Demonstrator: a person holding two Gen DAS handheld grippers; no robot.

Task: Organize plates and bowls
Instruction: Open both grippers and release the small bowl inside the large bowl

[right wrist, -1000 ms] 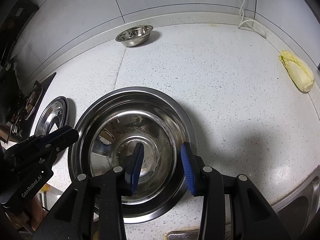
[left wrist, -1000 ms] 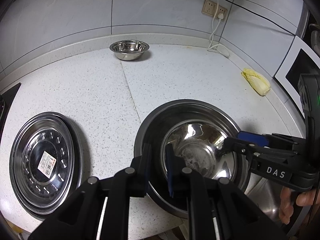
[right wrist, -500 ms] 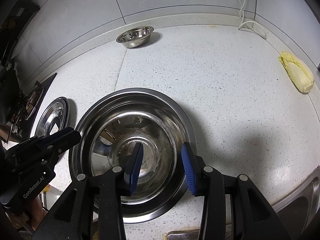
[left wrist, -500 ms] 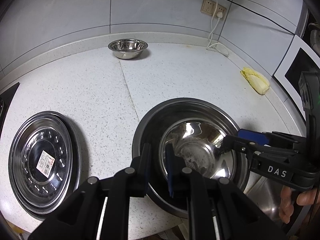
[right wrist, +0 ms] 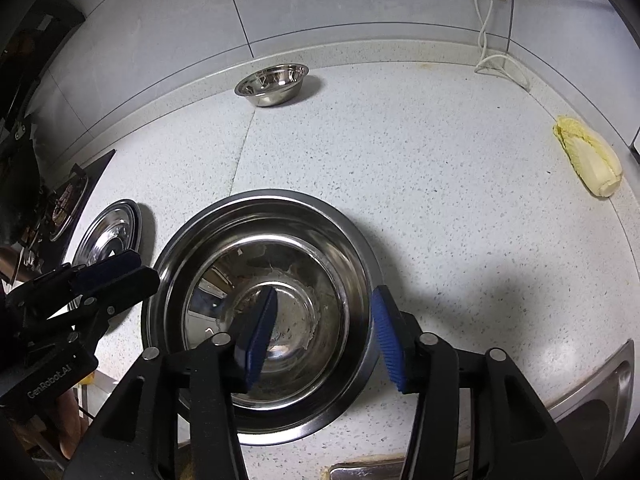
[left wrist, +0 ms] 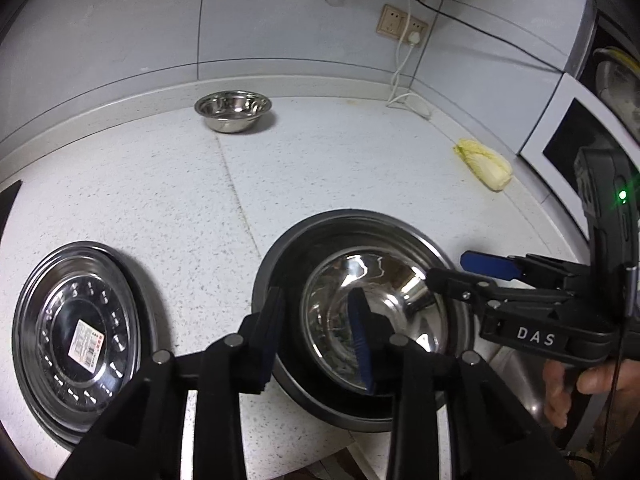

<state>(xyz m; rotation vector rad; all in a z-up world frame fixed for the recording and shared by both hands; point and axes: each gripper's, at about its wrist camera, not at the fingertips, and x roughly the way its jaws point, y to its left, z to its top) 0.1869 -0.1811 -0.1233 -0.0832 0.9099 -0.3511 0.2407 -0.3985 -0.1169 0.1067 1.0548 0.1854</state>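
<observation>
Large steel bowl (right wrist: 260,240) positioned at the near edge of the speckled worktop (right wrist: 440,200), straddled by both grippers.

The bowl's left rim is bracketed by the fingers of the left gripper (left wrist: 316,336), and its right rim by those of the right gripper (right wrist: 324,332); both pairs have just been opened and are now held apart, with the rim between them but seemingly not pressed, although contact at the pads is not fully resolved. A flat steel plate (left wrist: 76,336) bearing a white label is located on the worktop to the left of the bowl. A small steel bowl (left wrist: 233,111) is placed by the back wall, well apart. A cabbage (right wrist: 588,160) is seen at the far right. A hand (left wrist: 576,384) is visible on the right gripper's handle.
</observation>
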